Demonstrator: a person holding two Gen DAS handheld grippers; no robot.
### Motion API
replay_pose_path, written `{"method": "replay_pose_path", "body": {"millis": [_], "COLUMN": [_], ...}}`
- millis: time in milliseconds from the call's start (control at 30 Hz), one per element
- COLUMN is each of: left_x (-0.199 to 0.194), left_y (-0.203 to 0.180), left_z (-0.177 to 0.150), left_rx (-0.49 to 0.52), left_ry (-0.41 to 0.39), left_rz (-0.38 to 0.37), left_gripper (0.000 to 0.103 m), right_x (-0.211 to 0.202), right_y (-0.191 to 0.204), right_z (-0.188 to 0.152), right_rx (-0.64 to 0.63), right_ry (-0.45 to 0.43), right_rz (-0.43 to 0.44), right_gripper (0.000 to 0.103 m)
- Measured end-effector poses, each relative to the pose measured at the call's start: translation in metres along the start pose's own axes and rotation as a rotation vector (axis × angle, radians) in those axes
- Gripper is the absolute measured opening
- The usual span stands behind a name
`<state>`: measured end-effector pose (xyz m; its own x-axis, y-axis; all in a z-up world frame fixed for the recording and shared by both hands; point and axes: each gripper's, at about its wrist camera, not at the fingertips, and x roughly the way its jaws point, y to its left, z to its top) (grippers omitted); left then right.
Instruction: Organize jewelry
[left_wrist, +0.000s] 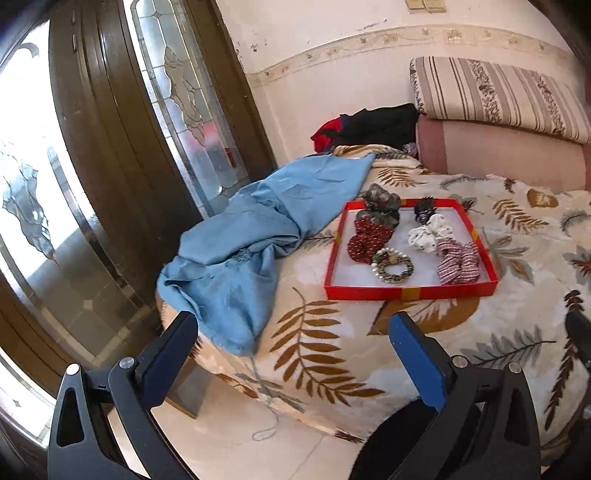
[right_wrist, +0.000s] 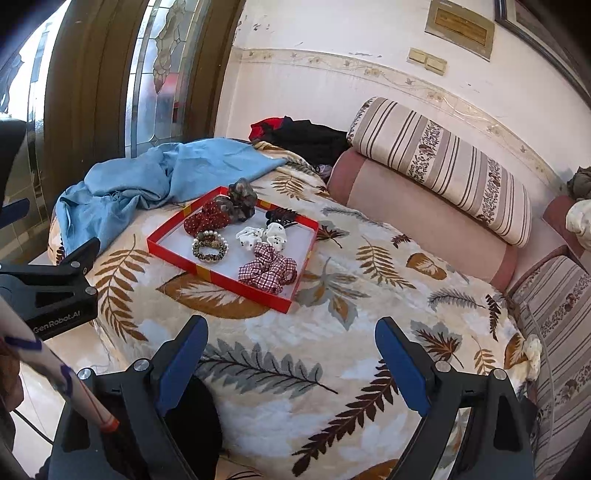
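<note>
Both my left gripper (left_wrist: 295, 354) and right gripper (right_wrist: 291, 354) hang with jaws apart, empty. Far ahead on the bed (right_wrist: 332, 369), the red tray (right_wrist: 221, 275) holds soft, light scrunchies; I'd pinch the checked scrunchie's (right_wrist: 267, 271) puffy fold.

one red tray (right_wrist: 173, 248), four scrunchies (right_wrist: 267, 271), one bracelet (right_wrist: 209, 247), one hair claw (right_wrist: 282, 215)

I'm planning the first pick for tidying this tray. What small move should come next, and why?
Probably ease the right claw forward toward the checkered scrunchie, since it lies in the nearest corner of the red tray. Both claws are open and empty, held short of the tray over the leaf-print blanket; the left claw is no closer.
</note>
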<state>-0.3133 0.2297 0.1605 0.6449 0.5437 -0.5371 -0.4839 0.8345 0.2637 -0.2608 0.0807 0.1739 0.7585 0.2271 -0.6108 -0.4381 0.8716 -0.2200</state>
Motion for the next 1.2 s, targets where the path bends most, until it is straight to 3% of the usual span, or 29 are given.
{"method": "replay_pose_path", "body": {"millis": [333,967,1200], "left_x": [0.004,0.003,0.0], "left_y": [0.011,0.014,0.025], "left_z": [-0.001,-0.002,0.001], "left_rx": [-0.062,-0.074,-0.12], "left_ry": [0.014,0.009,0.016], "left_rz": [-0.077,-0.066,-0.145], "left_gripper": [0.103,0.103,0.103], "right_x": [-0.003,-0.003,-0.002], "right_y": [0.005,0.006,0.007], "right_z": [0.003,0.003,0.002], "right_rx": [-0.001,0.001,0.006], "right_ry": [-0.006,-0.006,0.003], "right_rz": [0.012,0.011,0.019], "right_gripper": [0.094,0.094,0.094]}}
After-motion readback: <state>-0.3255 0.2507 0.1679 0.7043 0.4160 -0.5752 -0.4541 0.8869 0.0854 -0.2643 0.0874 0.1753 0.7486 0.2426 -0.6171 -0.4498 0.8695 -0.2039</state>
